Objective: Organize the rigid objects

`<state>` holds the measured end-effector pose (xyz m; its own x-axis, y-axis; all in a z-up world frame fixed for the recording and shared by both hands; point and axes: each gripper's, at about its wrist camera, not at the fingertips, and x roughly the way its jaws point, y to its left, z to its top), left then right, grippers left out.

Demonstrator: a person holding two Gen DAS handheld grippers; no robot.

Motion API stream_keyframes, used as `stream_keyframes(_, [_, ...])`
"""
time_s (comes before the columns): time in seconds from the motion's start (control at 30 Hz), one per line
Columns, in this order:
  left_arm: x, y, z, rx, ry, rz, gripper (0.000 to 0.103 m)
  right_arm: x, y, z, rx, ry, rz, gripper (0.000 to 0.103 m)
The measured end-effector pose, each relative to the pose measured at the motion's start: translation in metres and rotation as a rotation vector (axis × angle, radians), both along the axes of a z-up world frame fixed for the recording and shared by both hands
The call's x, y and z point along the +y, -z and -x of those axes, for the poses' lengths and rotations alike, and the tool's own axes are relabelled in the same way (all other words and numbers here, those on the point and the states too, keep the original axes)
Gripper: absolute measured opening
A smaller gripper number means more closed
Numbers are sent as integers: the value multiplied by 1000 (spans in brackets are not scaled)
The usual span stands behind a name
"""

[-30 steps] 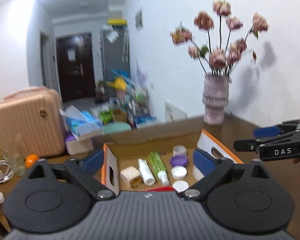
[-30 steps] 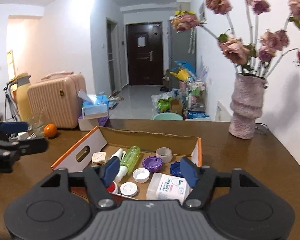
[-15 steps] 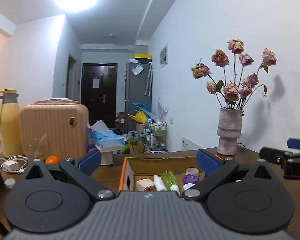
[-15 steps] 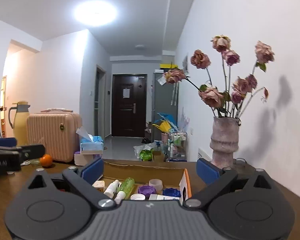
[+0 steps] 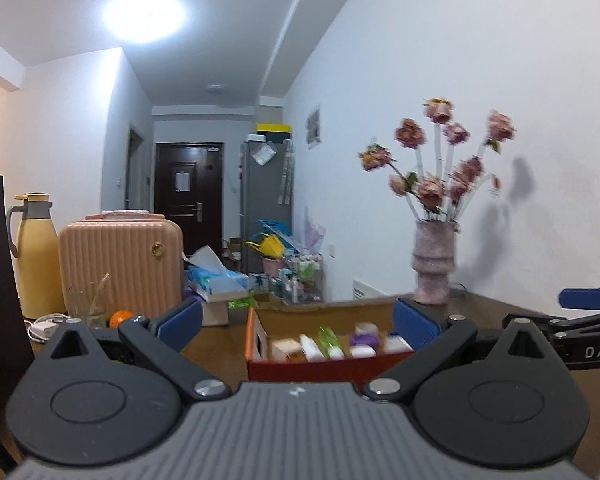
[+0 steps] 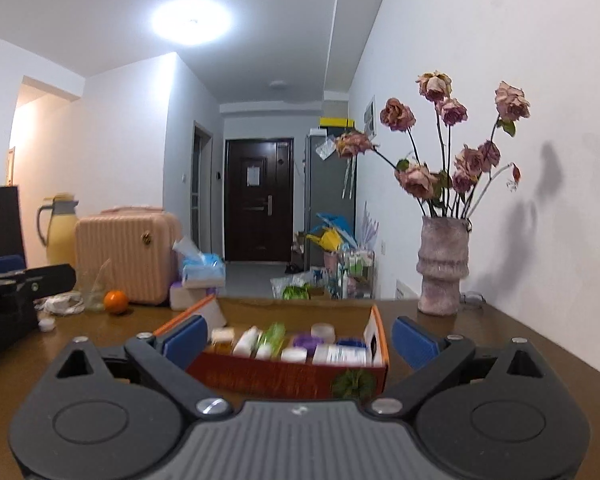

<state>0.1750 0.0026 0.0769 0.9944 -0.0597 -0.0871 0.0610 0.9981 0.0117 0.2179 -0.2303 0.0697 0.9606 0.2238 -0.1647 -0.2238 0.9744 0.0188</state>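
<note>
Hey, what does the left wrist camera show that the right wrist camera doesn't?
Only the left wrist view shows the right gripper, entering from its right edge. Only the right wrist view shows the leaf print on the box front, a small white cap on the table and the left gripper's side at its left edge. Both show the cardboard box of bottles, the vase, the suitcase and the orange.

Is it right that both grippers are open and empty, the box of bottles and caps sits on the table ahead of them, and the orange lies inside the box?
Not quite. The orange lies on the table, left of the box, beside the suitcase, as the right wrist view shows. The rest holds: both the left gripper and the right gripper are open and empty.
</note>
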Motion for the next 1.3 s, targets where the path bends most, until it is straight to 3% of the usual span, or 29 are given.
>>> stream_keyframes(0.13, [-6,16,46,38,39,-48,103,1,14,51,32,-5,7,99])
stream_keyframes(0.23, [-5,29,87,73,42,-37,103,4,24,99,23,13,17,99])
stream_keyframes(0.37, [0,50,146,49,38,-26,103,20,41,161,23,66,-7,99])
stream_keyframes(0.5, [5,59,171,56,38,-33,103,35,56,198,62,38,-35,99])
stream_keyframes(0.67, [8,55,173,36,31,-29,103,46,59,209,64,11,29,99])
stream_keyframes(0.8, [10,57,170,74,49,-16,103,45,53,209,35,50,15,99])
stream_keyframes(1.3, [8,58,170,73,46,-18,103,38,48,205,36,107,5,103])
